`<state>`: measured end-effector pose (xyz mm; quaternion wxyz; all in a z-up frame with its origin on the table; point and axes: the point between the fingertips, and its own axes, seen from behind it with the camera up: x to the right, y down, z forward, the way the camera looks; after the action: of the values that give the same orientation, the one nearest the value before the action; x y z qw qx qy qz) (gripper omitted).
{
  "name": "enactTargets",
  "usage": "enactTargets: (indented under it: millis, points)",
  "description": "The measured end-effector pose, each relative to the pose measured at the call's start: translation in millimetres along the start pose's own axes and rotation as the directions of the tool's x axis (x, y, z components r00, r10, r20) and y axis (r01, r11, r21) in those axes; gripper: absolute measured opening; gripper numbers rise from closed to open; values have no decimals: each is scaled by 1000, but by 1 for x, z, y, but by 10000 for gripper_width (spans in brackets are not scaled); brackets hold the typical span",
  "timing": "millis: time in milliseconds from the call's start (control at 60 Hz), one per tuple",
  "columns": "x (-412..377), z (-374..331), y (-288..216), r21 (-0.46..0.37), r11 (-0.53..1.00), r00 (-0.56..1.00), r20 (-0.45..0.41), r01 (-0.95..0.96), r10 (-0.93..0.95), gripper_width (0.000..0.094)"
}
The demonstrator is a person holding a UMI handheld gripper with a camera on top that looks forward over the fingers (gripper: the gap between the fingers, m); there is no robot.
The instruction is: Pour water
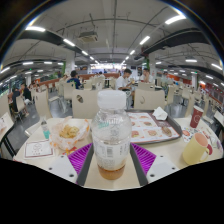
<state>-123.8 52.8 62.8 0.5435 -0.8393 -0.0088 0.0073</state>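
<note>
gripper-mounted | faces forward along fingers | close over table (60, 170) | single view

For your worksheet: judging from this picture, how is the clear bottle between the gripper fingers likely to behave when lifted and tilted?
The bottle looks like thin clear plastic, so it may flex if the fingers squeeze it. It stands tall and narrow, so probably tips easily. It seems mostly empty, likely light; its smooth wall could slip.

Left of me sits a basket (68, 133) of food; right, a tray (152, 127), a red cup (196, 117); people (122, 82) far off.
</note>
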Motion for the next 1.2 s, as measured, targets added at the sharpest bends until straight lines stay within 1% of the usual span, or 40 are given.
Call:
enactTargets:
  millis: [50, 83, 117, 183, 200, 217, 250, 267, 350, 433, 500, 583, 667, 750, 833, 917, 933, 1017, 1117, 1200]
  points:
    - [0, 7, 1, 13, 1000, 1000, -3, 6, -6, 561]
    - [0, 9, -1, 35, 999, 1000, -6, 8, -8, 559]
    - [0, 9, -2, 43, 999, 1000, -4, 13, -13, 535]
    - [0, 9, -3, 51, 999, 1000, -4, 17, -16, 479]
    - [0, 9, -3, 51, 999, 1000, -4, 15, -15, 476]
    - [0, 9, -3, 52, 999, 1000, -3, 13, -13, 449]
    - [0, 9, -3, 49, 999, 1000, 0, 12, -12, 433]
    - [-1, 9, -3, 47, 999, 1000, 3, 14, -14, 406]
    - [-2, 7, -4, 26, 1000, 1000, 10, 5, -6, 404]
    - [-2, -4, -17, 34, 998, 998, 32, -58, 57, 403]
    - [-1, -18, -40, 46, 989, 987, 75, -144, 140, 405]
    - [4, -41, -73, 37, 941, 930, 170, -338, 327, 403]
    - [17, -58, -103, -17, 828, 794, 272, -561, 543, 403]
    - [33, -72, -132, -98, 651, 586, 349, -753, 731, 405]
    - [62, -77, -147, -199, 423, 330, 377, -884, 866, 402]
    - [92, -85, -152, -282, 196, 87, 357, -939, 930, 402]
    - [97, -77, -149, -292, 154, 44, 352, -944, 935, 401]
    - [125, -76, -140, -362, -53, -171, 304, -931, 937, 402]
    - [149, -64, -124, -400, -248, -366, 253, -882, 895, 403]
    - [167, -50, -109, -409, -355, -467, 214, -840, 858, 403]
